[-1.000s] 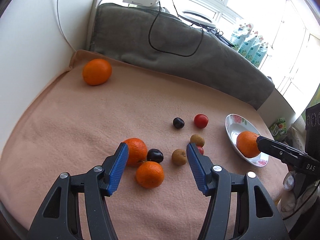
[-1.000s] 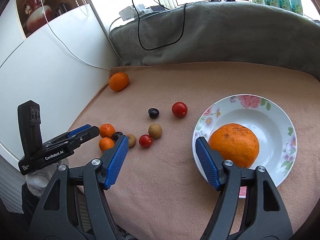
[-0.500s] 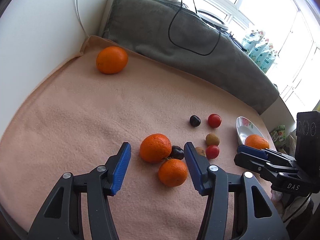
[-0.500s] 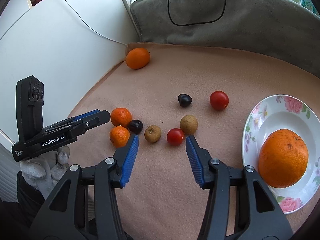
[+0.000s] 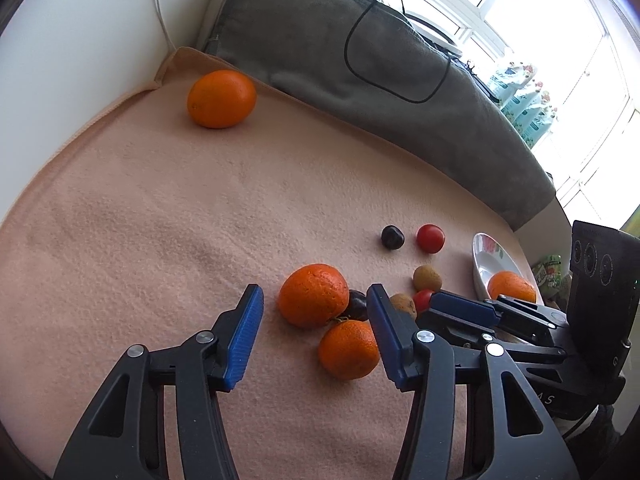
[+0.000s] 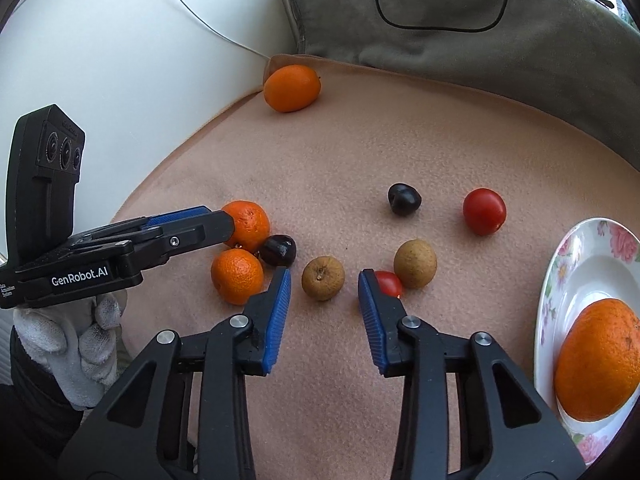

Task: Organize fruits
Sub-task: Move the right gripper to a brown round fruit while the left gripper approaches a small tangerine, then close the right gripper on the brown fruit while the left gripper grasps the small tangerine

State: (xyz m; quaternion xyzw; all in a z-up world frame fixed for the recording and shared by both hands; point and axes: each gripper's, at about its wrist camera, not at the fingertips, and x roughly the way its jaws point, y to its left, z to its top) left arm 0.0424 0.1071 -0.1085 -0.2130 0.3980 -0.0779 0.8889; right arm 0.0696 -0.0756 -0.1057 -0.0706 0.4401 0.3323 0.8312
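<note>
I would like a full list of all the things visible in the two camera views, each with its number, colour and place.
oranges: four, orange; two beside the left gripper, one at the far blanket corner, one in the plate
dark plums: two, near black; one touching the paired oranges, one mid-blanket
tomatoes: two, red; one near the plate, one behind the right gripper's finger
brown fruits: two, tan; just ahead of the right gripper
plate: one, white with flowers; right edge
blanket: one, peach; under everything
grey cushion: one; along the back, a black cable on it
left gripper: black, blue pads, open around an orange
right gripper: same, open
gloved hand: white, holding the left gripper
</note>
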